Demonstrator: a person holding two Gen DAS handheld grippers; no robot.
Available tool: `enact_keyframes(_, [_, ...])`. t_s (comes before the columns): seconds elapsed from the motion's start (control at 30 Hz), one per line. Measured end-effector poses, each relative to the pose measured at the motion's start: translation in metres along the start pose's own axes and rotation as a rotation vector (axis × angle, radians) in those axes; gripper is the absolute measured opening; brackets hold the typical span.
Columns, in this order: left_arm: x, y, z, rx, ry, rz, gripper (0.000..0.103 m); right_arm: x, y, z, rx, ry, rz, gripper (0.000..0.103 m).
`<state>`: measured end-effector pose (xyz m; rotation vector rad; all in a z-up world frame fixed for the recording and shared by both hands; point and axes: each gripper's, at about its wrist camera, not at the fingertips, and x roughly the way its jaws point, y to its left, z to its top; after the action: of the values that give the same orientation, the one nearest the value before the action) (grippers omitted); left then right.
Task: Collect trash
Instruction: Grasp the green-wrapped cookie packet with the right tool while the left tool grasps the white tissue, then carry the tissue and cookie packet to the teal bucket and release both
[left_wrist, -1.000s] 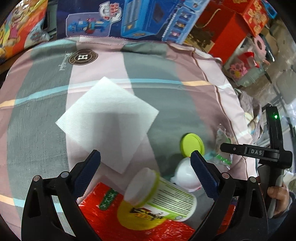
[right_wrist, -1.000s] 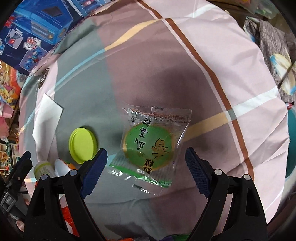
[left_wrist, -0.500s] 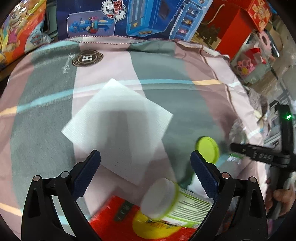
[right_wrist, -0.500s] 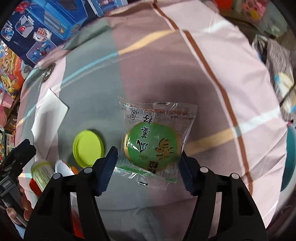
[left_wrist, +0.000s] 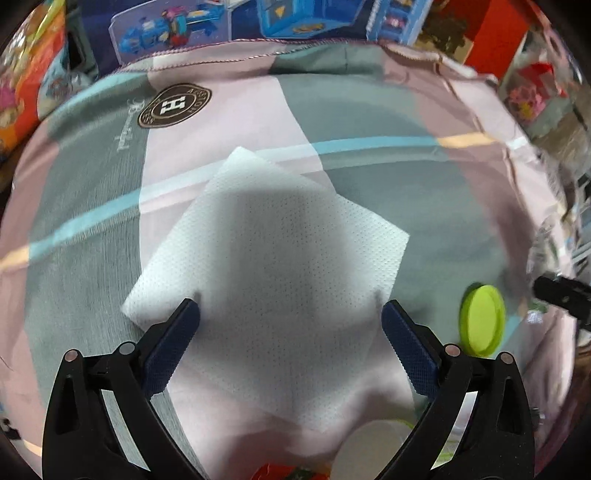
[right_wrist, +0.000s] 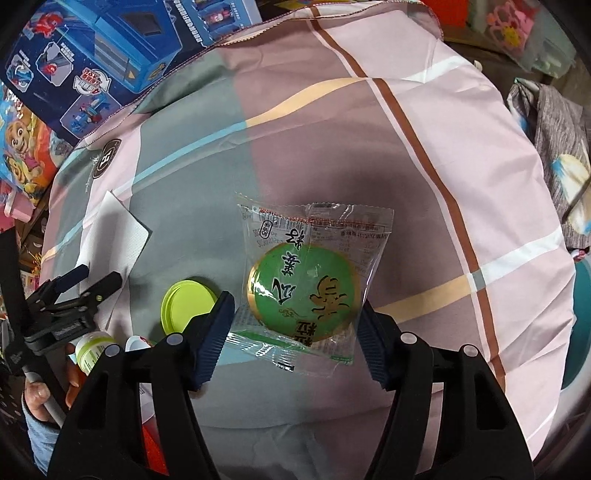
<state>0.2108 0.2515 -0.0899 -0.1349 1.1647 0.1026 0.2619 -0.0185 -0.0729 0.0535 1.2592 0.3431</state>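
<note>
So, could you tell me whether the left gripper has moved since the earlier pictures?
Yes. The left gripper has shifted from the bottle end onto the white napkin, towards the logo patch.

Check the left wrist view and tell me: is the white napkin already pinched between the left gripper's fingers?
No. The left gripper stands wide open over the white napkin, which lies flat on the bedsheet.

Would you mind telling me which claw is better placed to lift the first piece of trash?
Probably the right claw: its pads already flank the green snack packet. The left claw stands open over the white napkin, nothing gripped.
</note>
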Motion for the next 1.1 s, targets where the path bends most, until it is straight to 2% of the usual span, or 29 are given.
enact_keyframes(0.07, [0.005, -0.007, 0.0, 0.03, 0.004, 0.042, 0.1, 0.0, -0.002, 0.0, 0.006, -0.001, 0.005, 0.062])
enact_keyframes(0.23, [0.007, -0.007, 0.003, 0.027, -0.022, 0.042, 0.099, -0.001, -0.006, -0.002, 0.007, -0.008, 0.003, 0.062])
enact_keyframes(0.27, [0.007, -0.007, 0.003, 0.03, -0.03, 0.046, 0.096, -0.002, -0.007, -0.003, 0.008, -0.01, 0.002, 0.062])
enact_keyframes(0.33, [0.003, -0.006, 0.002, 0.025, -0.055, 0.053, 0.08, -0.003, -0.009, -0.004, 0.008, -0.016, -0.002, 0.062])
enact_keyframes(0.4, [-0.002, 0.0, 0.003, -0.005, -0.072, 0.071, 0.047, -0.005, -0.01, -0.005, 0.005, -0.021, -0.005, 0.062])
enact_keyframes(0.43, [-0.004, 0.005, 0.003, -0.025, -0.074, 0.078, 0.038, -0.005, -0.011, -0.005, 0.003, -0.023, -0.004, 0.062])
enact_keyframes(0.47, [-0.006, 0.011, 0.003, -0.05, -0.075, 0.085, 0.021, -0.006, -0.012, -0.006, 0.004, -0.025, -0.003, 0.062])
enact_keyframes(0.5, [-0.008, 0.019, 0.004, -0.081, -0.073, 0.08, 0.011, -0.007, -0.012, -0.006, 0.005, -0.027, -0.001, 0.062])
enact_keyframes(0.53, [-0.01, 0.029, 0.003, -0.126, -0.068, 0.058, 0.008, -0.008, -0.013, -0.007, 0.006, -0.029, 0.0, 0.062])
enact_keyframes(0.63, [-0.021, 0.04, -0.004, -0.184, -0.086, 0.056, 0.007, -0.011, -0.016, -0.01, 0.008, -0.038, 0.0, 0.062])
enact_keyframes(0.77, [-0.044, 0.035, -0.01, -0.206, -0.127, 0.036, 0.007, -0.016, -0.02, -0.014, 0.011, -0.051, -0.001, 0.062])
enact_keyframes(0.87, [-0.064, 0.019, -0.014, -0.179, -0.155, -0.011, 0.007, -0.022, -0.023, -0.019, 0.006, -0.063, -0.003, 0.062])
enact_keyframes(1.1, [-0.096, -0.051, -0.014, -0.055, -0.205, -0.13, 0.007, -0.042, -0.037, -0.033, -0.002, -0.103, -0.016, 0.062])
